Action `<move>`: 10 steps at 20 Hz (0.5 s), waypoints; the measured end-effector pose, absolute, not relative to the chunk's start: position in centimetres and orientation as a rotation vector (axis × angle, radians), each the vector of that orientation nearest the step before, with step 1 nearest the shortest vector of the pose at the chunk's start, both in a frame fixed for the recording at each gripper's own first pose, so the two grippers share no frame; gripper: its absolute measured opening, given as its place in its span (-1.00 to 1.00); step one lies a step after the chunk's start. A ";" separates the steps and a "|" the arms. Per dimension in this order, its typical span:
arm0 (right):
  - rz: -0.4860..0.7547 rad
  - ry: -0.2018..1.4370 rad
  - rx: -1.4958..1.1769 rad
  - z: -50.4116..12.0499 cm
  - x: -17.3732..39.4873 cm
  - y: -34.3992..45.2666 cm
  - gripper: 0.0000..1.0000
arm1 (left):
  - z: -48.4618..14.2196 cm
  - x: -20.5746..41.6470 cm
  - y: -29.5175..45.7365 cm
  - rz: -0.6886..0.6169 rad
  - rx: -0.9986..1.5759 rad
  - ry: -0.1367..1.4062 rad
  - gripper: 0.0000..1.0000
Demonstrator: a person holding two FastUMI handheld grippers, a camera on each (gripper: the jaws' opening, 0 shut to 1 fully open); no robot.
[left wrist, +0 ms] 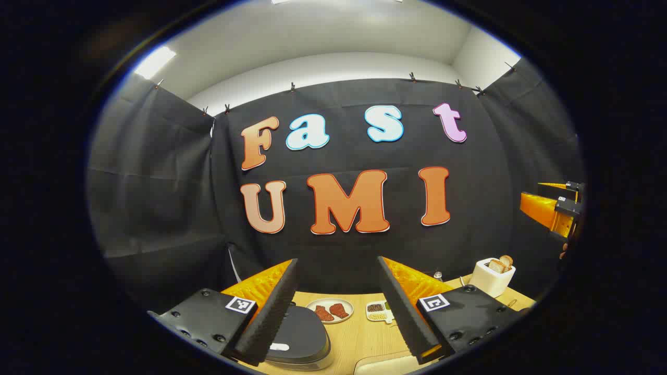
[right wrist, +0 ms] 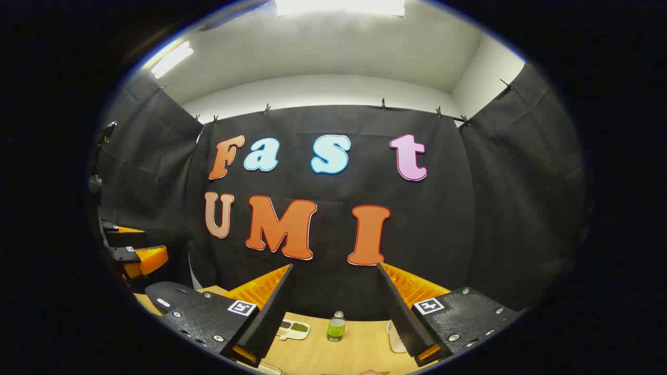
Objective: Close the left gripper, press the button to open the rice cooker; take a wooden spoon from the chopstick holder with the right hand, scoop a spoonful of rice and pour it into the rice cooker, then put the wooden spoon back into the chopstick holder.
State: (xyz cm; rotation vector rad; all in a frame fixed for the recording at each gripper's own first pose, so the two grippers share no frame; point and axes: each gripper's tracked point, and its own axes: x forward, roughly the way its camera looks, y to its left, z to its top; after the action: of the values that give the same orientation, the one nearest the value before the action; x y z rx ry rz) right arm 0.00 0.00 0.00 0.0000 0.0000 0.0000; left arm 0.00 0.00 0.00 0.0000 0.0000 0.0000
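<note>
Left gripper (left wrist: 337, 307) stands open, raised above the surface (left wrist: 359, 333); right gripper (right wrist: 333, 312) likewise open, holding nothing. Rice cooker (left wrist: 299, 338) sits lid-down below the left fingers. Advice: close the left fingers fully first, then descend squarely onto the button.

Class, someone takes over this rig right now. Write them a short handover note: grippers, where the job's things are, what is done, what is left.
Left gripper: open, holding nothing, above the table.
Right gripper: open, holding nothing.
Rice cooker: on the wooden table, below the left gripper's left finger, lid down.
Wooden spoon, chopstick holder, rice: I can't pick them out.
Done: nothing.
Left: close the left gripper, press the button, then the whole spoon routine.
</note>
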 end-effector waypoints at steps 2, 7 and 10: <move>0.010 0.006 0.008 -0.3 -0.2 0.2 0.88 | 0.1 0.0 -0.2 0.000 -0.005 -0.005 1.00; 0.011 0.014 0.008 -0.7 -0.2 0.4 0.89 | 0.1 0.1 -0.2 0.011 -0.003 -0.007 1.00; 0.007 0.013 0.015 -0.9 -0.2 0.2 0.88 | 0.0 0.0 -0.2 0.015 0.004 -0.006 1.00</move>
State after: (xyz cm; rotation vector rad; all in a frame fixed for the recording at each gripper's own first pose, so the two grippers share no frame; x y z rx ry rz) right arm -0.23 0.19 -0.90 0.0146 0.0133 0.0070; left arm 0.02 -0.18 0.01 0.0039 -0.0064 0.0155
